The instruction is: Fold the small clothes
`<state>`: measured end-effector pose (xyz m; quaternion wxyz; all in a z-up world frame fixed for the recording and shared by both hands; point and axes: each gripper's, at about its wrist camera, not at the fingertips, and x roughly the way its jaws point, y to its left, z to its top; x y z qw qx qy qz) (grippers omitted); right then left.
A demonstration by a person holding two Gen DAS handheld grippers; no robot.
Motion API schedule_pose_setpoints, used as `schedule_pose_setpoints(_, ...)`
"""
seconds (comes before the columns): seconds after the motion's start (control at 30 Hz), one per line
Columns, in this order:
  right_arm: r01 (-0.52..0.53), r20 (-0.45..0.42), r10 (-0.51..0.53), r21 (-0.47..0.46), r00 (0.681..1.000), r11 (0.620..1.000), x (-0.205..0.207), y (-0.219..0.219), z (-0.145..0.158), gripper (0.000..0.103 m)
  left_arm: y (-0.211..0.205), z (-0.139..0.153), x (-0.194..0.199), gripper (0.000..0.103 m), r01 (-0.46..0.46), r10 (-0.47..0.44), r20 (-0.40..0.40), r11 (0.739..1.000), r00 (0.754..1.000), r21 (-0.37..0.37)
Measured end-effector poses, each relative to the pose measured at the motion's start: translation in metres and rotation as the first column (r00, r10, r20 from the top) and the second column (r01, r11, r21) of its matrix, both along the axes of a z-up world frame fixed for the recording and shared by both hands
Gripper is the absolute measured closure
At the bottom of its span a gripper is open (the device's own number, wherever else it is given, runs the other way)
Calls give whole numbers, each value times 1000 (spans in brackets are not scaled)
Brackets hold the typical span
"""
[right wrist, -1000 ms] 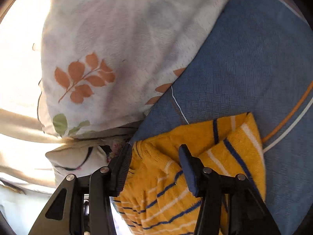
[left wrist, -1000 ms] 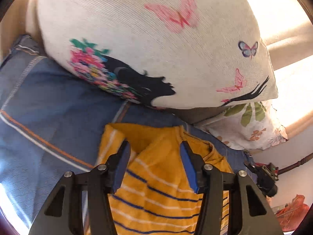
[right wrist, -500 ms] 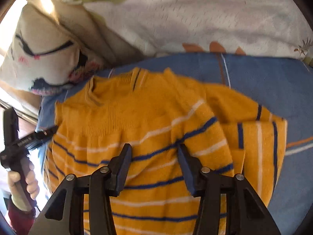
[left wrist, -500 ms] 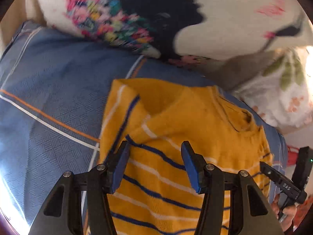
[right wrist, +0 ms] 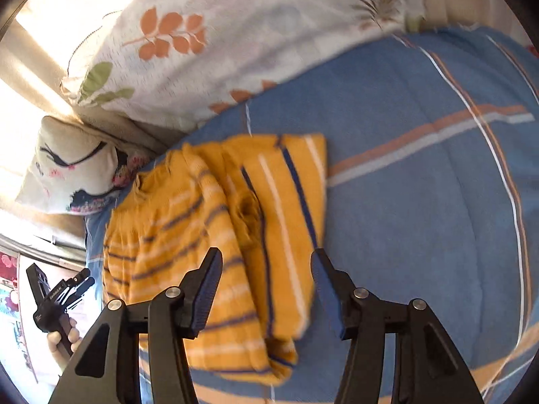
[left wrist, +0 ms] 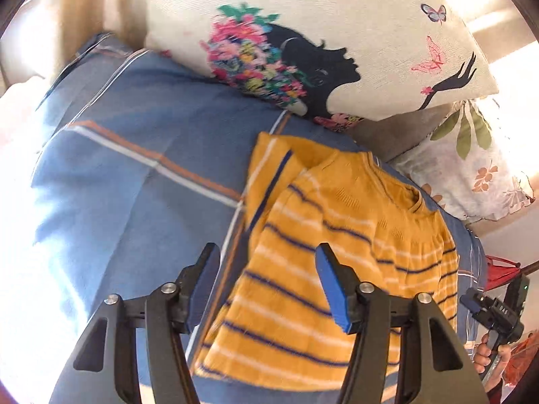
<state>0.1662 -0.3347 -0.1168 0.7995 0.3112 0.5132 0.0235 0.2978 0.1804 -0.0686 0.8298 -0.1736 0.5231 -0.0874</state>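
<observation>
A small yellow sweater (left wrist: 337,252) with navy and white stripes lies folded on the blue bedsheet (left wrist: 134,202); it also shows in the right wrist view (right wrist: 215,235), with one side folded over the body. My left gripper (left wrist: 267,286) is open and empty, above the sweater's left edge. My right gripper (right wrist: 262,289) is open and empty, above the sweater's right side. Each gripper shows in the other's view, the right gripper (left wrist: 498,313) at lower right and the left gripper (right wrist: 57,296) at lower left, both off the bed's edge.
A white pillow with a woman's silhouette and butterflies (left wrist: 320,33) leans at the head of the bed. A white leaf-print pillow (right wrist: 219,33) lies beside it. The blue sheet (right wrist: 421,185) with orange and white lines spreads to the sides.
Both grippers have pulled back and up from the sweater, open throughout. The sweater now lies folded, narrower, with one side turned over.
</observation>
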Motion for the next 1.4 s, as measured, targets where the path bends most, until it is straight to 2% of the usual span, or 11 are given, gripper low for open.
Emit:
schedule_pose_setpoints(0.27,38,-41,-36,53,999,998,-22,4,-25,44,27,-28,-23,39,-64,59,-78,996,995,-68)
schedule_pose_setpoints(0.5,49,62,-41,-138,997,989,-27,31,18,44,13,-44,-22,37,-43,41,-105,999,994,-24)
schedule_pose_setpoints(0.53,26,75,-13,-166,997,986,-23,41,27,44,13,-43,-23,52,-52,49,-95,998,994,-22)
schedule_pose_setpoints(0.57,-1,83,16,-188,996,982,-20,52,34,44,13,-44,-24,88,-60,55,-94,997,994,-45)
schedule_pose_setpoints(0.67,-136,93,157,-200,983,970,2,99,47,44,22,-51,-28,93,-104,89,-109,986,990,-132)
schedule_pose_setpoints(0.77,-310,82,327,-177,941,934,35,165,53,44,22,-50,-32,90,-96,84,-90,985,992,-144)
schedule_pose_setpoints(0.9,-491,57,497,-87,866,867,91,258,48,44,22,-51,-37,39,-83,69,-83,978,994,-189)
schedule_pose_setpoints(0.93,-530,41,532,-52,846,847,108,283,42,44,22,-51,-38,35,-84,68,-79,975,995,-206)
schedule_pose_setpoints(1.0,-564,7,566,-63,825,823,131,321,33,44,19,-49,-37,38,-64,48,-79,976,996,-208)
schedule_pose_setpoints(1.07,-606,-55,604,-111,795,788,151,357,22,44,13,-50,-34,98,-31,10,-90,972,996,-233)
schedule_pose_setpoints(1.4,-733,-355,641,-301,680,610,183,440,-16,39,21,-39,-49,95,-16,-10,-61,916,998,-402)
